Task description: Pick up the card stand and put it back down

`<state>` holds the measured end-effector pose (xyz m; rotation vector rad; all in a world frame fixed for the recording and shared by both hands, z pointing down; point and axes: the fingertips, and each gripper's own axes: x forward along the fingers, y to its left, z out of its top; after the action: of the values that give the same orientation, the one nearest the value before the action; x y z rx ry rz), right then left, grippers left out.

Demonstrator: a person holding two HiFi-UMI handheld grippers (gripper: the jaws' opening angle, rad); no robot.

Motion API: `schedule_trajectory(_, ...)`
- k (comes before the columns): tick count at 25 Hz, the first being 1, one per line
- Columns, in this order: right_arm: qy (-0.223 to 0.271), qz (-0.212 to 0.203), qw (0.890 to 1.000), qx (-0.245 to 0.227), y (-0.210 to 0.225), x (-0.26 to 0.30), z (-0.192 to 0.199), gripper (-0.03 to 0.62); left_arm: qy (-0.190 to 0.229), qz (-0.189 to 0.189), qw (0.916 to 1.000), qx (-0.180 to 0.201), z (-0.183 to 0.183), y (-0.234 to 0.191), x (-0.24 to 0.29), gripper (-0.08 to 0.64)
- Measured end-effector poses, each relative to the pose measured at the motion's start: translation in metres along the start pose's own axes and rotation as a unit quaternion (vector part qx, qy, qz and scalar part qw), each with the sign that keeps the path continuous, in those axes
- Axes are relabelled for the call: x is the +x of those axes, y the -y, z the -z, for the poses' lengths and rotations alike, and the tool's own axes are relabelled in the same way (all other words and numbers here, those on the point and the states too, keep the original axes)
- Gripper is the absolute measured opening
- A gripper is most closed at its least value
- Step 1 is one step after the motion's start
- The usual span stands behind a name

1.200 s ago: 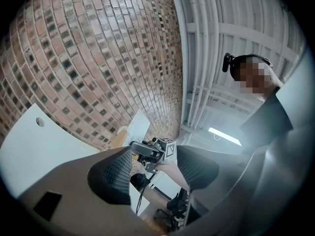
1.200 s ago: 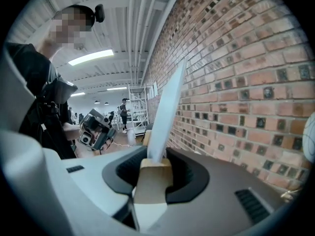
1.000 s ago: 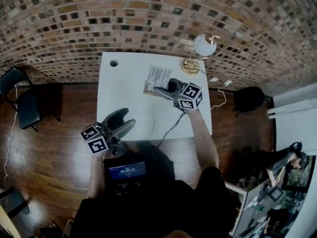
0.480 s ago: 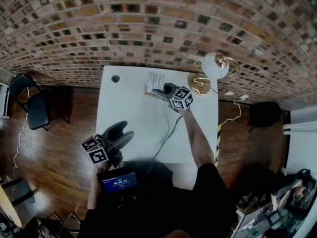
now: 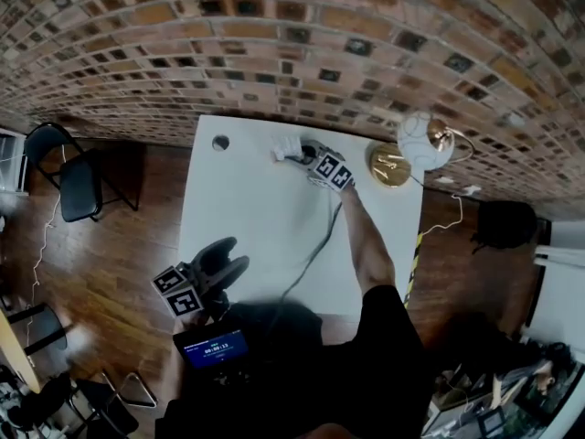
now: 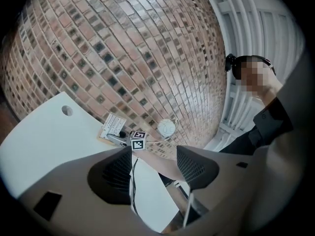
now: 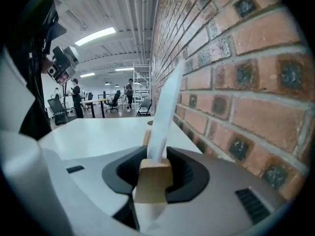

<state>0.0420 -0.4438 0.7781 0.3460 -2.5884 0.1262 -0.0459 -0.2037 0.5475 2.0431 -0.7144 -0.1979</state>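
The card stand (image 5: pixel 287 147) is a small wooden block (image 7: pixel 153 178) with a white card (image 7: pixel 165 107) standing in it. My right gripper (image 5: pixel 300 155) is shut on that block at the far edge of the white table (image 5: pixel 247 218), close to the brick wall. In the right gripper view both jaws press the block's sides (image 7: pixel 153 173). Whether the stand rests on the table or hangs above it I cannot tell. My left gripper (image 5: pixel 233 256) hovers open and empty off the table's near left corner. From the left gripper view (image 6: pixel 152 166) the card stand (image 6: pixel 113 127) shows far off.
A globe lamp (image 5: pixel 423 142) on a brass base (image 5: pixel 390 165) stands at the table's far right corner. A round hole (image 5: pixel 220 142) marks the far left corner. A grey cable (image 5: pixel 315 245) runs across the table. A black chair (image 5: pixel 69 167) stands on the wooden floor to the left.
The right gripper has carried the card stand farther away, toward the brick wall. The left gripper has kept its place by the near left corner.
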Motion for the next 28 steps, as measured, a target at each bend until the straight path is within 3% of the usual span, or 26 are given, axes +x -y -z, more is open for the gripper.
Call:
schedule_trajectory(5, -0.042, -0.002, 0.999, -0.011, 0.012, 0.003, 0.027, 0.149, -0.002, 0.0, 1.0, -0.009, 0.002, -0.006, 0.007, 0.27)
schedule_trajectory(17, -0.051, -0.014, 0.998, -0.032, 0.016, 0.003, 0.028, 0.152, -0.006, -0.007, 0.9998, -0.015, 0.003, -0.01, 0.013, 0.27)
schedule_trajectory(21, -0.053, -0.004, 0.998, -0.015, 0.021, 0.001, 0.029, 0.193, -0.006, -0.007, 0.9998, -0.016, 0.004, -0.009, 0.012, 0.27)
schedule_trajectory(24, -0.054, 0.017, 0.998, 0.008, 0.027, -0.006, 0.031, 0.293, -0.005, -0.006, 0.9999, -0.013, 0.003, -0.008, 0.01, 0.27)
schedule_trajectory(28, -0.039, 0.037, 0.998, 0.026, 0.026, -0.023, 0.028, 0.296, -0.004, -0.001, 1.0, -0.009, 0.003, -0.005, 0.008, 0.27)
